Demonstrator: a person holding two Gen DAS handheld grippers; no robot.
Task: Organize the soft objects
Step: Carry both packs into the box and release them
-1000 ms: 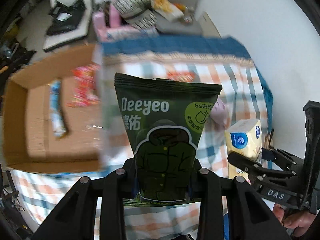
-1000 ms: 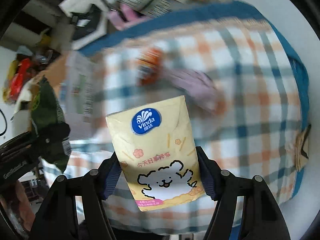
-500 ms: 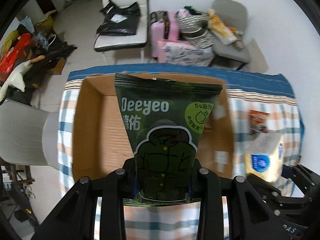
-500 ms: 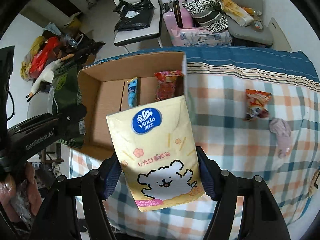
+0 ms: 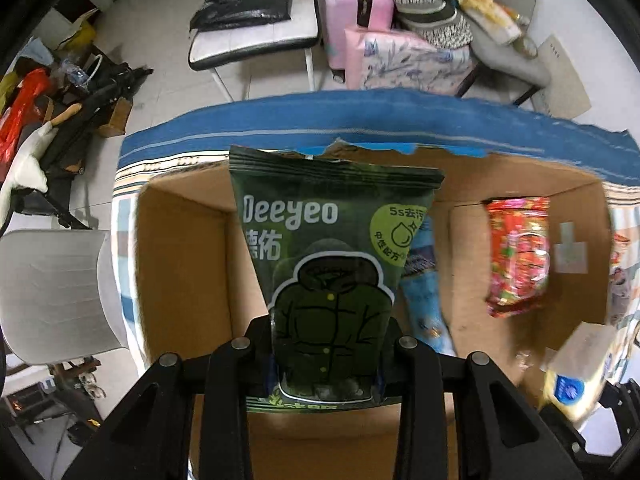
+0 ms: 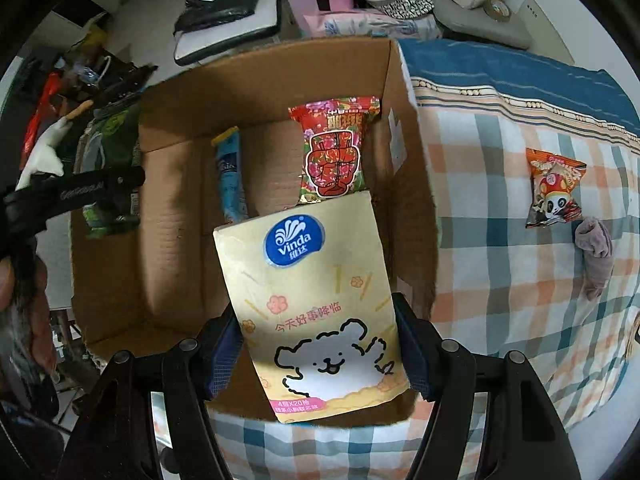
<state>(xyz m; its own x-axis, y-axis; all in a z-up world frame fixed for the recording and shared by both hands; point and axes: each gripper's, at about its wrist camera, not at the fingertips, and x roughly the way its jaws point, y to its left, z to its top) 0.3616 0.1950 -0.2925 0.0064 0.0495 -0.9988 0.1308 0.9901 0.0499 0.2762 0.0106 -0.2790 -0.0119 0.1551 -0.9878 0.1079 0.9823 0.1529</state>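
My left gripper (image 5: 326,354) is shut on a dark green Deeyeo pouch (image 5: 332,264) and holds it above the open cardboard box (image 5: 184,264). My right gripper (image 6: 320,356) is shut on a yellow Vinda tissue pack (image 6: 312,304) above the same box (image 6: 120,264). A red floral packet (image 6: 336,152) and a blue tube packet (image 6: 232,176) lie inside the box. The left gripper with the green pouch (image 6: 108,176) shows at the box's left side in the right wrist view. The tissue pack (image 5: 576,376) shows at lower right in the left wrist view.
An orange panda snack packet (image 6: 554,188) and a grey sock (image 6: 596,256) lie on the plaid tablecloth (image 6: 500,240) right of the box. Chairs (image 5: 256,40), a pink suitcase (image 5: 352,4) and bags stand on the floor beyond the table.
Both grippers have swung left from the plaid cloth to above the cardboard box, each still holding its pack. The box interior fills both views now.
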